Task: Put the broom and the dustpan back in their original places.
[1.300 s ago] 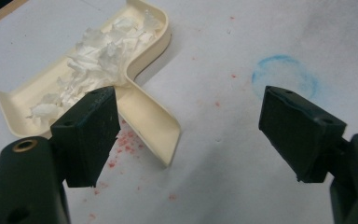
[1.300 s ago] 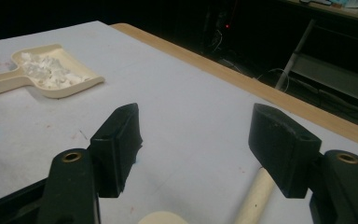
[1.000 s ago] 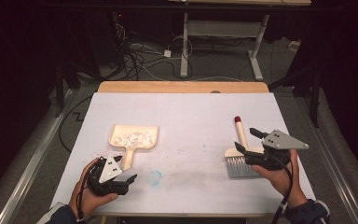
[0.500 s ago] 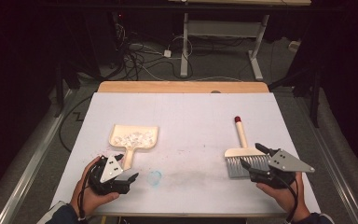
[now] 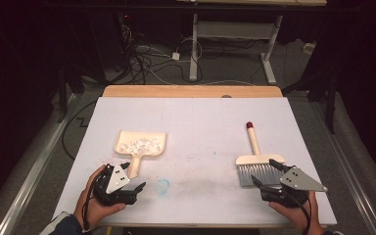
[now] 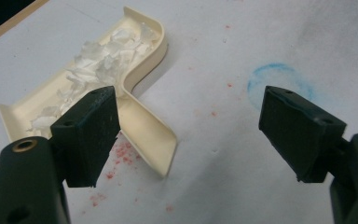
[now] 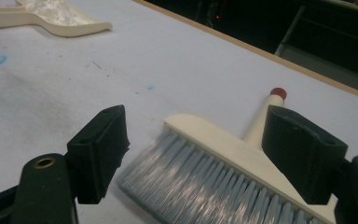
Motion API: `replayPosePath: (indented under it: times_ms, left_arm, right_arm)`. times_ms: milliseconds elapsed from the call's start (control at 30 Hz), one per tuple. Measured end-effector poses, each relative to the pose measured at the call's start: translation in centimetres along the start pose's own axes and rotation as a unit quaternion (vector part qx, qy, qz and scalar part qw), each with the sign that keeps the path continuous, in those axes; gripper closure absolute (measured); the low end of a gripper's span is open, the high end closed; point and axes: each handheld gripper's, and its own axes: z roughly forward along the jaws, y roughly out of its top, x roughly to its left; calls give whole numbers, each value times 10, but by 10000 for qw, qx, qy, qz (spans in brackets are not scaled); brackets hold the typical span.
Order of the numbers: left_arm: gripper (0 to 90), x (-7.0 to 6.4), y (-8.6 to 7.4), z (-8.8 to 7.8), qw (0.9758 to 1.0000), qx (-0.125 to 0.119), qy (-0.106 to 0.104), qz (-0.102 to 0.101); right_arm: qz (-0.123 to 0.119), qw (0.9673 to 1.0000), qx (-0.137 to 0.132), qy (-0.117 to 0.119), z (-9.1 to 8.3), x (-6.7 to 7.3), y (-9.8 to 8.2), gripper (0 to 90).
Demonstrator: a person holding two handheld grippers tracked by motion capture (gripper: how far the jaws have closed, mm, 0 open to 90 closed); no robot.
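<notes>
So we've got the big white table (image 5: 196,122) with a wooden strip along its far edge, and everything is sitting near our side of it. The brush (image 5: 257,164), cream head with grey bristles and a red-capped handle pointing away from us, lies flat on the right. The cream dustpan (image 5: 139,146) is on the left, scoop away from us, handle toward us, already loaded with white scraps (image 5: 138,145).

Our right gripper (image 5: 264,172) sits right at the bristle end of the brush, and its jaws have just been opening. They're now spread wide with the brush head lying between them but nothing clamped, so we'd say the brush has just been set down. Our left gripper (image 5: 134,178) is parked just short of the dustpan handle, jaws also wide with nothing in them.

Sweeping looks done to us. Next we'd guess the left one needs to ease forward and close on the handle so we can lift and tip the pan, keeping it level so the scraps don't slide.

The left gripper view shows reddish specks (image 6: 121,154) beside the handle and a blue ring mark (image 6: 279,84) clearly; the high view barely hints at those. The right gripper view shows the bristles (image 7: 209,177) up close, a bit blurred.
</notes>
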Motion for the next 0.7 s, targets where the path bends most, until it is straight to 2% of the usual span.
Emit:
replayPosePath:
  times_ms: [133,533,567,700]
  left_arm:
    - [198,-1,1,0,10000,-19,-7,59]
    - [198,-1,1,2,10000,36,-17,59]
    - [198,-1,1,2,10000,31,-21,51]
    - [198,-1,1,2,10000,40,-16,62]
  right_arm:
    - [-96,9999,9,-44,-2,2,0,232]
    - [-150,9998,30,-94,-1,3,1,233]
    - [-138,9999,27,-77,-1,3,1,233]
    - [179,9998,18,70,-2,0,2,237]
